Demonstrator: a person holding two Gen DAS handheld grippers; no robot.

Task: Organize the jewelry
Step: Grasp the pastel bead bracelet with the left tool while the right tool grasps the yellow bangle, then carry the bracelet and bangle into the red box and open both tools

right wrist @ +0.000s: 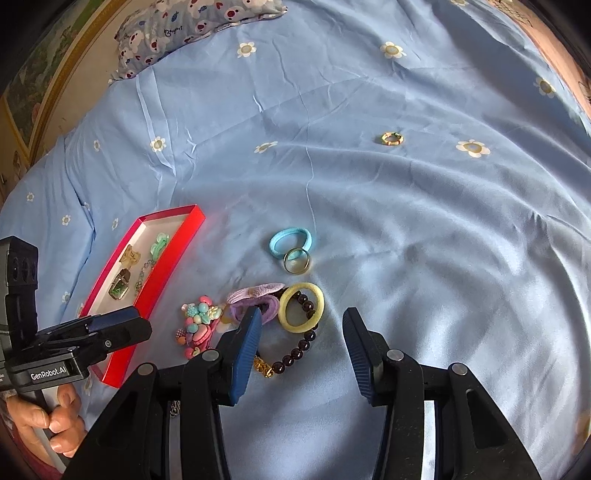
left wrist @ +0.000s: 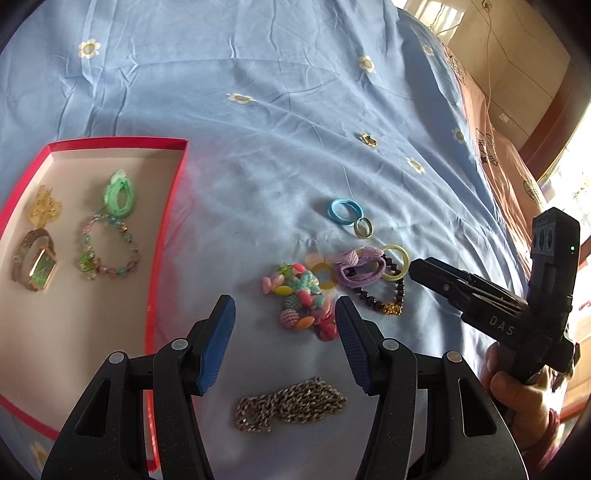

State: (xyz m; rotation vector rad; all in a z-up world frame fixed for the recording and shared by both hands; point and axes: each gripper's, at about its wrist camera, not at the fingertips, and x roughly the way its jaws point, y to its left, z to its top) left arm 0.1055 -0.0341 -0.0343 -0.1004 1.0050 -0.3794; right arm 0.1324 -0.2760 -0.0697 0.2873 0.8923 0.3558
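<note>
A red box [left wrist: 168,206] [right wrist: 173,254] on the blue sheet holds a watch [left wrist: 35,264], a green hair tie [left wrist: 120,195], a beaded bracelet [left wrist: 110,245] and a yellow piece [left wrist: 44,206]. My left gripper [left wrist: 286,343] is open above a silver chain [left wrist: 290,404], just short of a colourful bead pile [left wrist: 301,299] [right wrist: 197,325]. My right gripper [right wrist: 301,354] is open over a dark bead bracelet [right wrist: 295,354], near a yellow ring [right wrist: 301,306] and a purple scrunchie [right wrist: 255,301]. A blue hair tie [right wrist: 291,240] and a metal ring [right wrist: 296,260] lie farther out.
A small gold ring [right wrist: 392,138] [left wrist: 368,140] lies alone far out on the sheet. A patterned pillow [right wrist: 192,26] is at the far left. The bed's pink edge [left wrist: 498,147] runs along the right.
</note>
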